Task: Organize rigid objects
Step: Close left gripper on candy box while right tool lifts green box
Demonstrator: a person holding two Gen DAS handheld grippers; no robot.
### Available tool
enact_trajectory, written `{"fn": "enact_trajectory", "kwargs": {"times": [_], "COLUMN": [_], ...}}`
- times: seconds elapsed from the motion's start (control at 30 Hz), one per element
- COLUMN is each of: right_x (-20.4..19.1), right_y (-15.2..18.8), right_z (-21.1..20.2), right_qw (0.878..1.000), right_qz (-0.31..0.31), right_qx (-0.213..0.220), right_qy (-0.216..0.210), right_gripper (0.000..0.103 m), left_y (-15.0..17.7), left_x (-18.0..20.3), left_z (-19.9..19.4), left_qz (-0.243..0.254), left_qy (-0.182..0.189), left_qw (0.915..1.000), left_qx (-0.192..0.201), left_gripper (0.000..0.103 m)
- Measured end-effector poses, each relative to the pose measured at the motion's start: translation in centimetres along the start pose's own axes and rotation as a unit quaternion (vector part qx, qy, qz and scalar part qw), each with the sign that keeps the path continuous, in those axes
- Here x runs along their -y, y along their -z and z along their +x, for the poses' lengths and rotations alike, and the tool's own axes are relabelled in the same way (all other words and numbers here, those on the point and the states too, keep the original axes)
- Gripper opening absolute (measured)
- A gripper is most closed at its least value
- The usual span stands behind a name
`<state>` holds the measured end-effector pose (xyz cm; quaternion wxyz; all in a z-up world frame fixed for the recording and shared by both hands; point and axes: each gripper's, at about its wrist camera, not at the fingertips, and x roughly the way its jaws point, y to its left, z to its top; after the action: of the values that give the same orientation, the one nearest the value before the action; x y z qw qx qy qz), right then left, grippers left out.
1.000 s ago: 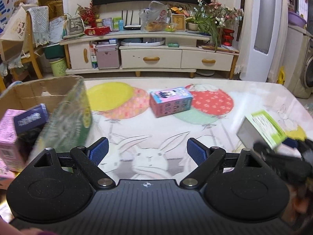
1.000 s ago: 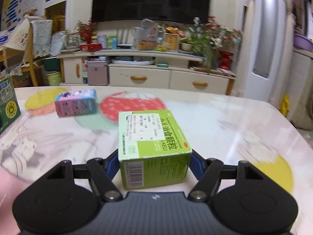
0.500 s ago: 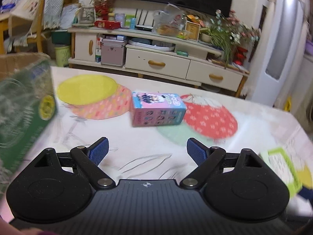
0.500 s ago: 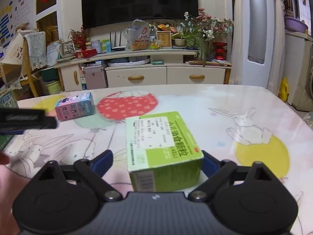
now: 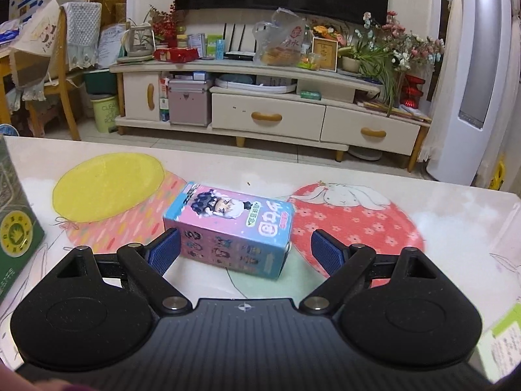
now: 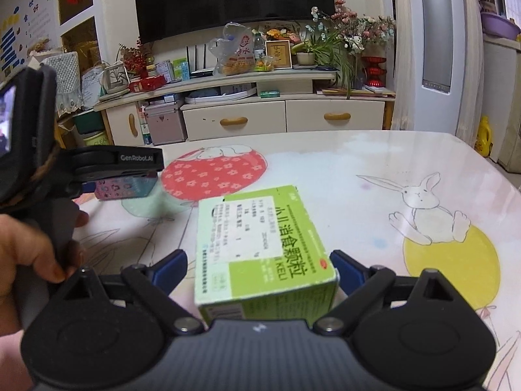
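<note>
A pink and blue cartoon box (image 5: 231, 228) lies on the table between the open fingers of my left gripper (image 5: 246, 251); the left pad is at its near left corner, the right pad stands apart. The box also shows in the right wrist view (image 6: 127, 187), partly behind the left gripper (image 6: 107, 166). A green medicine box (image 6: 260, 247) lies on the table between the open fingers of my right gripper (image 6: 260, 268), with gaps on both sides. Its corner shows in the left wrist view (image 5: 498, 342).
A dark green box (image 5: 13, 221) stands at the table's left edge. The table (image 6: 342, 169) has a cloth with rabbits and balloons. Beyond its far edge stands a cream TV cabinet (image 5: 267, 110). A white tall appliance (image 5: 478, 75) is at the right.
My left gripper has swung right, away from the cardboard carton, and come up around the pink cartoon box. My right gripper has opened and released the green box onto the table.
</note>
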<state>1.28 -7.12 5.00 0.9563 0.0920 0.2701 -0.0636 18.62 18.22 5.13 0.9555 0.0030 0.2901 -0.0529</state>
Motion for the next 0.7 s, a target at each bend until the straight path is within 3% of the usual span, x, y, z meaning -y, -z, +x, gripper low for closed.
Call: {"fn": "enact_trajectory", "kwargs": {"times": [0.33, 0.43, 0.53, 0.7], "right_x": [-0.7, -0.7, -0.8, -1.1], "right_y": [-0.1, -0.2, -0.2, -0.2], "right_z": [0.2, 0.4, 0.2, 0.4], "right_qw": [1.000, 1.000, 1.000, 1.000], "right_qz": [-0.012, -0.011, -0.015, -0.024], "right_qx": [-0.003, -0.004, -0.003, -0.005], "right_qy": [-0.007, -0.008, -0.012, -0.010], "right_gripper": [0.094, 0.102, 0.102, 0.102], "left_y": [-0.3, -0.4, -0.6, 0.0], "left_x": [-0.4, -0.8, -1.7, -2.4], "left_z": [1.6, 1.9, 2.0, 1.3], "left_qz": [0.022, 0.015, 0.005, -0.026], "left_qy": [-0.003, -0.013, -0.033, -0.032], "left_qw": [0.9997, 0.9997, 0.9992, 0.9986], "left_qx": [-0.008, -0.016, -0.022, -0.033], "left_gripper": [0.103, 0.103, 0.103, 0.103]}}
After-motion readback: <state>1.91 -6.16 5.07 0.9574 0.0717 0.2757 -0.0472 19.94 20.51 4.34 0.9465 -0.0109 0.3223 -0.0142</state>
